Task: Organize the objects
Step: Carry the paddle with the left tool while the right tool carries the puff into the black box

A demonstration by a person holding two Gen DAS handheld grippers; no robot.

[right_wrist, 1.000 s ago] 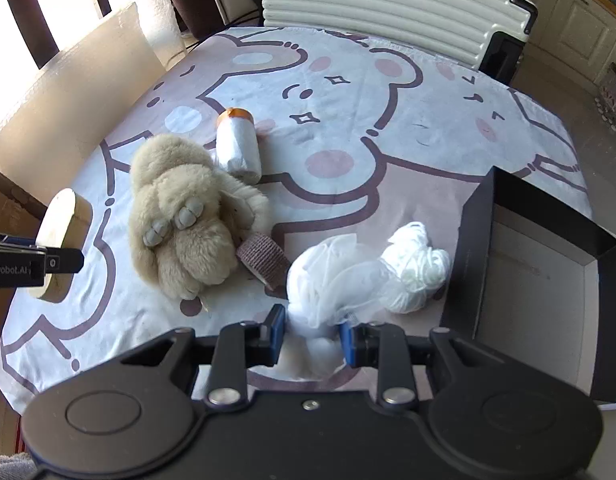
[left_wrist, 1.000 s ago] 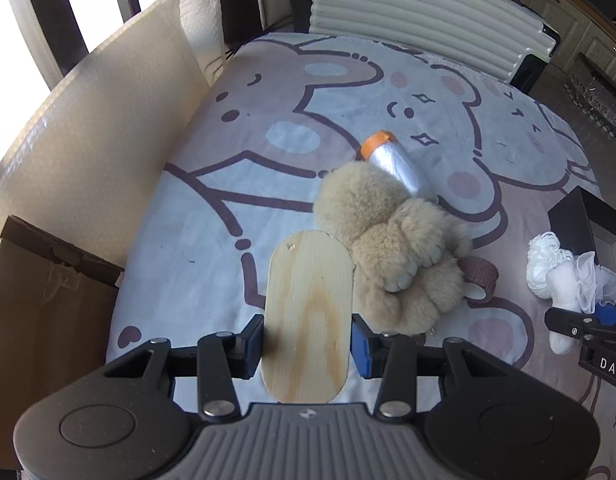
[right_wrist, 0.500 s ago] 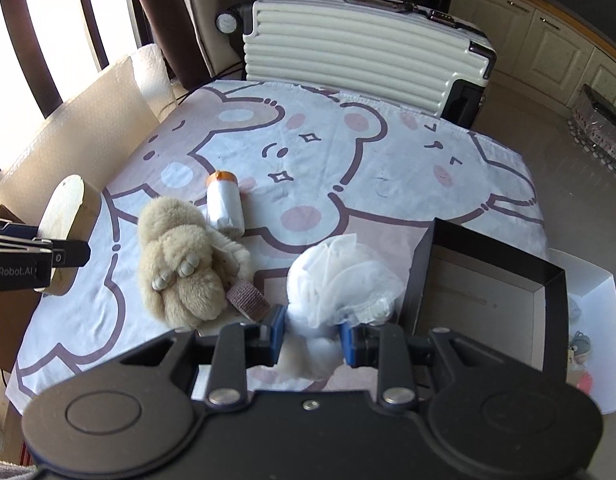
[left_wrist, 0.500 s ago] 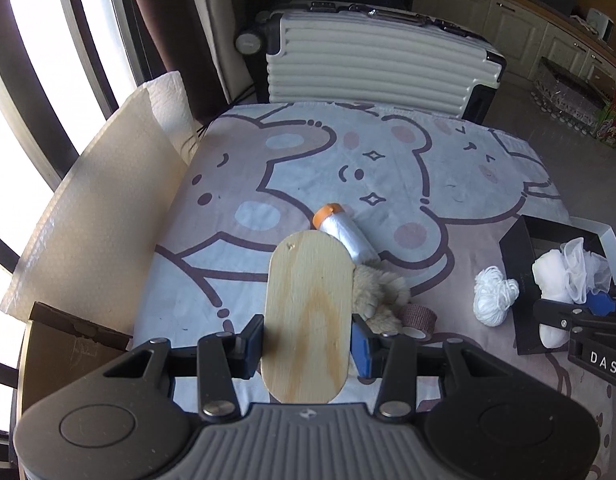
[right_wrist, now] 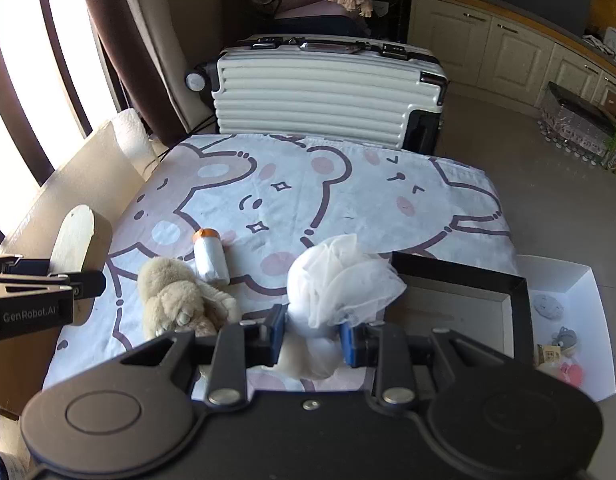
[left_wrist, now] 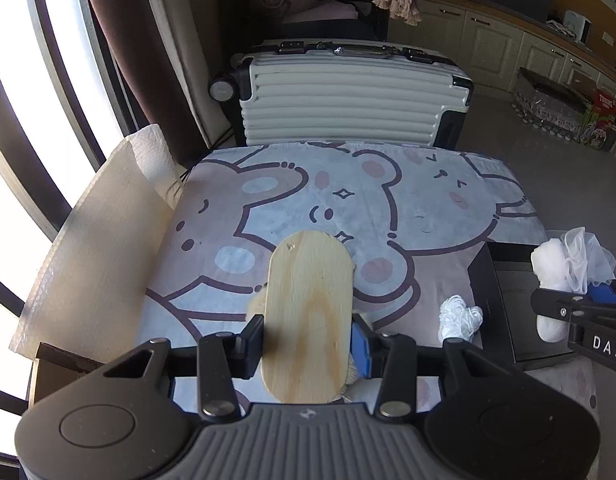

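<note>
Left wrist view first: the black box (left_wrist: pixel 503 312) sits at three o'clock on the bear-print surface (left_wrist: pixel 407 184), its floor bare where it shows. The left gripper (left_wrist: pixel 308 340) has its fingers clamped narrow on the long edges of an oval wooden board (left_wrist: pixel 308 320), which is lifted clear and tilts down toward the cloth. A beige plush toy (left_wrist: pixel 256 305) peeks out from under the board's edges (most of it hidden). A small white yarn bundle (left_wrist: pixel 457 318) lies on the cloth just beside the box at four o'clock. At the far right edge, the right gripper (left_wrist: pixel 579 300) carries a white mesh pouf (left_wrist: pixel 571 260) above the box.

Right wrist view now: the box (right_wrist: pixel 459 276) is at three o'clock, dark rim up, pale floor with nothing visible on it. Beyond it on the floor, a white tray (right_wrist: pixel 563 280) holds a few small trinkets, too small to name. The right gripper (right_wrist: pixel 313 336) grips the pouf (right_wrist: pixel 339 280) between its fingers, held above the box's near-left corner. At nine o'clock the left gripper (right_wrist: pixel 48 280) holds the board (right_wrist: pixel 74 236) edge-on. The plush toy (right_wrist: pixel 180 300) lies on the cloth at eight o'clock, a white orange-capped bottle (right_wrist: pixel 210 256) on its side, touching it.
</note>
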